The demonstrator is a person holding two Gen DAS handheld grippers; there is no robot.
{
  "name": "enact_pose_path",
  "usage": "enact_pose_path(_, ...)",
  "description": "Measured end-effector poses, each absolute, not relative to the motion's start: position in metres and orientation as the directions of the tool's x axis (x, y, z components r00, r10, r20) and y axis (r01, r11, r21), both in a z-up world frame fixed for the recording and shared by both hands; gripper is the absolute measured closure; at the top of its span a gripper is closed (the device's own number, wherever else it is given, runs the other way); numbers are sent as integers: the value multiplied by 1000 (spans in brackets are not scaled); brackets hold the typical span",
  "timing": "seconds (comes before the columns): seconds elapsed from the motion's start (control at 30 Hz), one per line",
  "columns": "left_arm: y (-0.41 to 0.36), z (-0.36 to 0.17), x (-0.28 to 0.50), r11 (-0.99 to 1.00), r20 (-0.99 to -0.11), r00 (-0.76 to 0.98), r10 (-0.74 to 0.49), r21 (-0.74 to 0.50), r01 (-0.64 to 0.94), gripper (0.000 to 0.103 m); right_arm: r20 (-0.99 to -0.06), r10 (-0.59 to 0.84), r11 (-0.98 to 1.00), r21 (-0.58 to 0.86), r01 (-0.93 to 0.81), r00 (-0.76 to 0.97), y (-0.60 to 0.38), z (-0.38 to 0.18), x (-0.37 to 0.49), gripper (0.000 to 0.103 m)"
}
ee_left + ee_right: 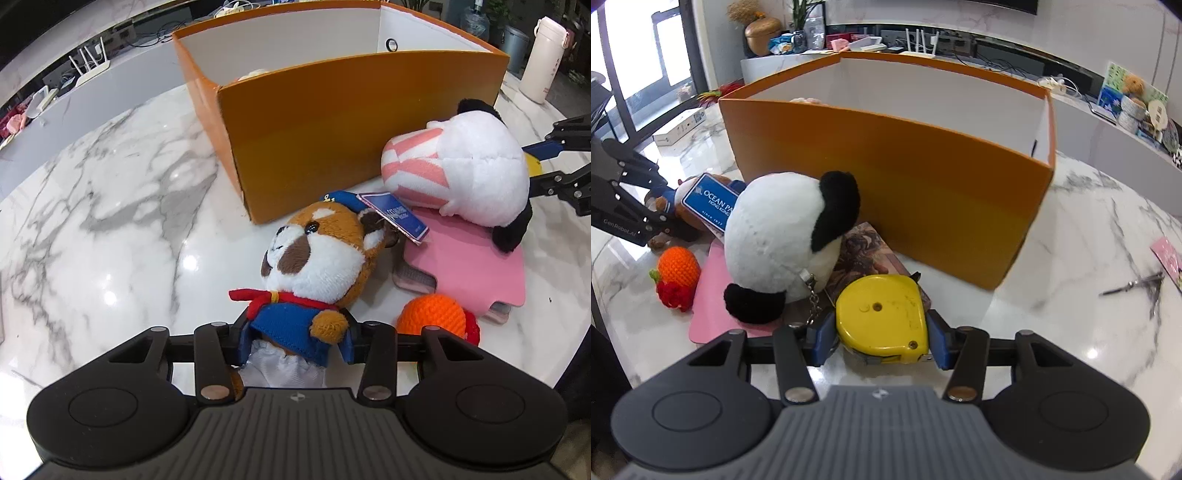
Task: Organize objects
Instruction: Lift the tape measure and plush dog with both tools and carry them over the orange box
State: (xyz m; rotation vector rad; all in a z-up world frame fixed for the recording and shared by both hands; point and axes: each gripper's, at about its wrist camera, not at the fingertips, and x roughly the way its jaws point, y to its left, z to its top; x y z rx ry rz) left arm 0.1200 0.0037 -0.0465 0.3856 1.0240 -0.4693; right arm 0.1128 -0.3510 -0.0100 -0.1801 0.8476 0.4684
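Red-panda plush (314, 254) in a blue sailor top lies on the marble table (110, 221) right at my left gripper (295, 339), whose jaws are clamped on its blue-clad torso. Its long axis runs from my fingers out toward 12 o'clock, head farthest from me, and the orange box (351, 122) stands beyond the head at about 12 to 1 o'clock, open at the top. I judge the coming move is a lift up and over that near wall.

My right gripper (882, 343) is closed on the yellow tape measure (882, 317), pinched across its flat body by the blue pads (938, 343). From this hand the box wall rises at 12 o'clock, just past the tape measure, so each hand is nearest its own item.

A panda plush (786, 240) sits at 10 o'clock of my right hand, on a pink pad (713, 306), with a crocheted orange fruit (677, 266) farther left.

The blue tag (709, 201) on the red panda reads "OCEAN PA…", "HONG KONG" and "since 1977". The left gripper's arm, seen from the right wrist, bears "GenRobot.AI".
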Motion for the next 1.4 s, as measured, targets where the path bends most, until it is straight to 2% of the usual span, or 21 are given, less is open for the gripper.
enact_pose_path(0.33,4,-19,96,845,-847,503,-171,136,516,54,-736,317,906,47,-422,599,-361,6,96,49)
enact_pose_path(0.9,-5,49,81,886,-688,697,-202,176,430,54,-611,377,908,97,-407,696,-371,74,65,49)
enact_pose_path(1.13,-46,89,141,908,-611,759,-223,152,390,54,-505,366,929,145,-341,781,-363,124,116,49)
enact_pose_path(1.23,-64,87,177,929,-593,785,-182,157,335,54,-513,328,943,128,-307,793,-352,120,148,49)
enact_pose_path(1.4,-73,64,225,954,-625,757,-190,64,293,54,-559,324,943,127,-308,763,-335,95,186,49)
